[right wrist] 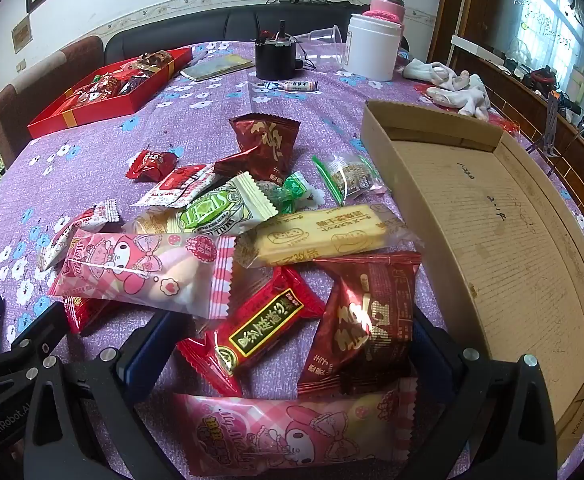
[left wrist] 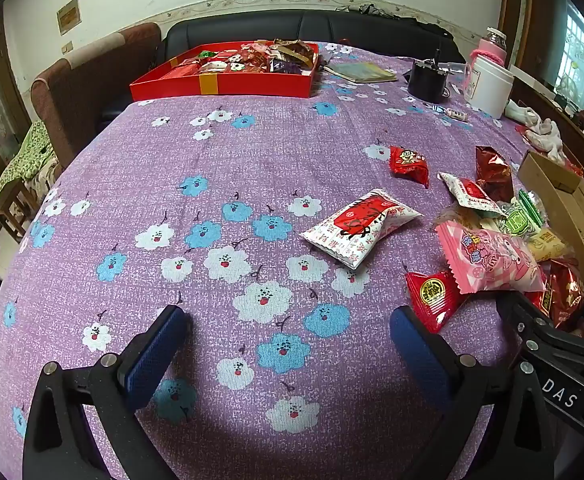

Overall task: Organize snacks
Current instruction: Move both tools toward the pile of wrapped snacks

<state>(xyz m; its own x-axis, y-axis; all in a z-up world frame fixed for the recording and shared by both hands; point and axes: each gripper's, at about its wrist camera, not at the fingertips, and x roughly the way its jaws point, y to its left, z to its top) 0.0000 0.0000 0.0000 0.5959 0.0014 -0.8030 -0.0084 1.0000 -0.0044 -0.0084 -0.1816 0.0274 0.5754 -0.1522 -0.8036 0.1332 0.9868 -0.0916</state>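
Purple cloth printed with blue and white flowers covers the table you are working at, with a dark sofa and a pale wall behind it. At the far side sits a red box already holding wrapped snacks, and near it a white jar and a black container.

Your left gripper hangs above bare cloth with its blue-padded fingers spread as wide as they go, and nothing lies between them. Ahead of it and to the right lies a white and red packet, on its own, apart from the main pile.

Your right gripper is equally wide open over the snack pile, gripping nothing. A red packet with a green label and a dark red foil packet lie on the cloth in the gap between its fingers; you cannot tell whether the pads touch either. A pink cartoon packet lies just beyond the left finger, a second pink one close under the camera. An empty cardboard tray sits just to the right of the pile, its near wall close beside the right finger.
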